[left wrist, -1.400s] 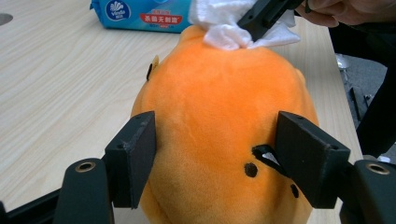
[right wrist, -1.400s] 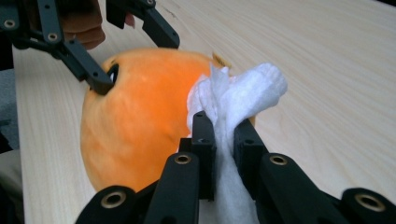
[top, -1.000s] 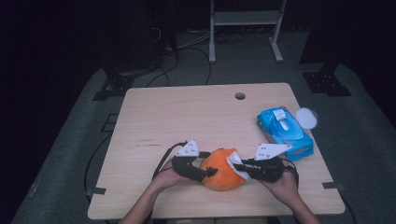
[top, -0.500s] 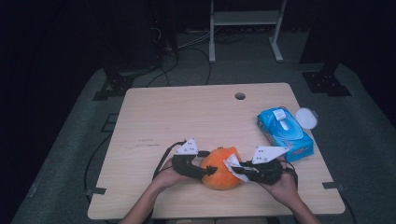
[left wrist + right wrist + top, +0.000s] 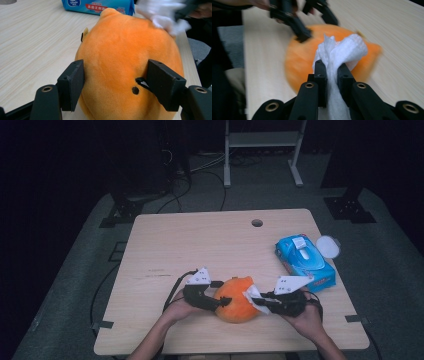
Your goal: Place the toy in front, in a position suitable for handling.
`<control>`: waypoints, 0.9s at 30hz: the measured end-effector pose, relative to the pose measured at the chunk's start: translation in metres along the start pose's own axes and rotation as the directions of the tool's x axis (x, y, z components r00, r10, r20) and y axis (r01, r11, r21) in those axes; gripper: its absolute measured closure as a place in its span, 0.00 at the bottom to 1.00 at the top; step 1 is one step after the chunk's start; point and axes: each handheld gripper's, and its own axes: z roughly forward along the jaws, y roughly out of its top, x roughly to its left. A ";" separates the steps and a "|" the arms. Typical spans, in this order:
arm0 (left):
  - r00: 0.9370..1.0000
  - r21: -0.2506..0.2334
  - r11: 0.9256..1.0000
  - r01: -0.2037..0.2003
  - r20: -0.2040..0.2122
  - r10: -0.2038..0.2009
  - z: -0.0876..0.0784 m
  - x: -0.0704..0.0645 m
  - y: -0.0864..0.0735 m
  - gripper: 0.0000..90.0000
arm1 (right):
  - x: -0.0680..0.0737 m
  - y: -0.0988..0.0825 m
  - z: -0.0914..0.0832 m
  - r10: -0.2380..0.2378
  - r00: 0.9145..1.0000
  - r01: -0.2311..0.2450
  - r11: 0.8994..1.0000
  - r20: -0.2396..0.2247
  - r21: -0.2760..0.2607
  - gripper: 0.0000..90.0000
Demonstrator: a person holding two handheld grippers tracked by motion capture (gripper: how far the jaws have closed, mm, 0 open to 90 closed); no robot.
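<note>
— Left gripper clamps the orange plush toy at the near table edge.
— And the right gripper, pinched shut on the white wipe, presses in from the toy's opposite side.

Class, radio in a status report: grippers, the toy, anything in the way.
Left gripper clamped on orange plush toy. Right gripper shut on white wipe, pressed to the toy. Wipe pack off to the right, nothing blocking.

plush: orange, small black marks | wipe: white | pack near table's right edge: blue, white lid | table: pale wood grain | jaws: black
</note>
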 end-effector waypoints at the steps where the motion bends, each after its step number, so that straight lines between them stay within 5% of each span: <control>1: 1.000 0.001 1.000 -0.001 0.000 0.001 0.000 0.000 0.000 0.34 | 0.004 0.002 0.002 -0.017 1.000 0.017 1.000 -0.014 0.002 0.89; 4: 1.000 -0.005 1.000 0.003 0.005 -0.003 -0.001 0.001 -0.001 0.34 | 0.009 0.005 0.007 -0.044 0.999 0.044 0.999 -0.024 0.019 0.89; 8: 1.000 -0.012 1.000 0.002 0.010 -0.002 0.001 0.000 0.000 0.34 | -0.006 -0.002 0.002 0.007 1.000 -0.007 1.000 0.002 0.019 0.89; 13: 0.999 -0.003 0.999 -0.041 0.010 0.041 0.004 -0.008 0.004 0.35 | -0.014 -0.005 -0.001 0.051 0.997 -0.052 0.999 0.051 0.014 0.89; 20: 0.989 0.017 0.989 -0.148 0.012 0.148 0.011 -0.028 0.012 0.35 | -0.003 0.009 0.008 0.013 0.999 -0.013 1.000 0.042 -0.014 0.89; 27: 0.992 0.003 0.992 -0.124 0.019 0.124 0.010 -0.024 0.009 0.35 | -0.017 -0.001 0.004 0.058 0.995 -0.058 0.998 0.087 0.004 0.89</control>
